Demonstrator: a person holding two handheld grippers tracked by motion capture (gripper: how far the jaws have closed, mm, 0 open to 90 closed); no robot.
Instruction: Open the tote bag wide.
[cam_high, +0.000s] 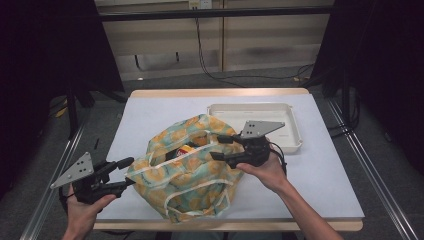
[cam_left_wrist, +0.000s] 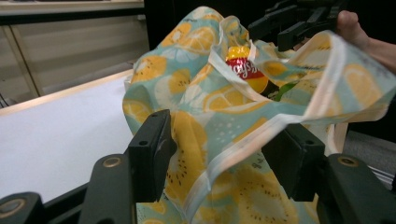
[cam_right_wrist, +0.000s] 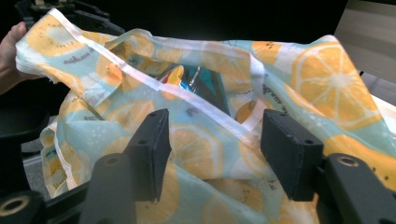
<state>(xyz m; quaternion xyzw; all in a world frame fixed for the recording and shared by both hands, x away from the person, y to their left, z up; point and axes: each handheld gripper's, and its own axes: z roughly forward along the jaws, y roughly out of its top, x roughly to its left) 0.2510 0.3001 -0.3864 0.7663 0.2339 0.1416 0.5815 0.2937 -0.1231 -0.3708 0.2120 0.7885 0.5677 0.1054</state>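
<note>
A cloth bag (cam_high: 185, 167) printed with orange slices on pale blue sits on the white table (cam_high: 320, 175), its mouth agape. Inside shows a red and yellow snack packet (cam_high: 186, 149) (cam_left_wrist: 243, 70). My left gripper (cam_high: 127, 172) is at the bag's left edge, its jaws apart with the bag's cloth and white trim lying loosely between them (cam_left_wrist: 222, 149). My right gripper (cam_high: 216, 147) is at the bag's right rim, jaws also apart over the cloth (cam_right_wrist: 212, 144), not pressing it. A dark shiny packet (cam_right_wrist: 196, 84) shows in the bag's mouth.
An empty white tray (cam_high: 295, 142) lies behind and right of the bag, close to my right hand. The table's wooden front edge (cam_high: 300, 226) runs just below the bag. Dark curtains and cables stand beyond the table.
</note>
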